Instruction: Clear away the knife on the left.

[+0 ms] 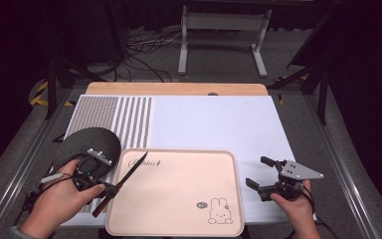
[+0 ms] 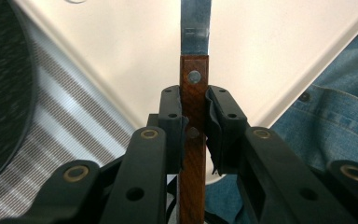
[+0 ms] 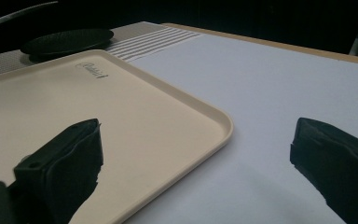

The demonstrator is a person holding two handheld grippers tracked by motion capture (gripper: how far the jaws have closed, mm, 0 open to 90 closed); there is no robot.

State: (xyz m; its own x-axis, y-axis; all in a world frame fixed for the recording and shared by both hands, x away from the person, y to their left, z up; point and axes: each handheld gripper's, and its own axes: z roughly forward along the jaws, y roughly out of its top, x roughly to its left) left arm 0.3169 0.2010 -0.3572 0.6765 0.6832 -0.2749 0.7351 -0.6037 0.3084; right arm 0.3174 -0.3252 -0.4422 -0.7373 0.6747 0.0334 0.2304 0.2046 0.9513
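- The knife (image 1: 123,181) has a brown wooden handle with metal rivets and a slim dark blade. The left gripper (image 1: 101,189) clamps its handle. The blade points forward and right, above the left edge of the beige tray (image 1: 189,196).

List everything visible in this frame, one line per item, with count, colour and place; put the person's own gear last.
tray: 1, beige with rabbit print, near centre of table
knife: 1, wooden handle, dark blade, tip over the tray's left edge
round plate: 1, dark grey, left of tray
table mat: 1, white with grey stripes at left, under everything
left gripper: 1, black, clamped on knife handle
right gripper: 1, black, jaws apart, right of tray
hands: 2, holding the grippers
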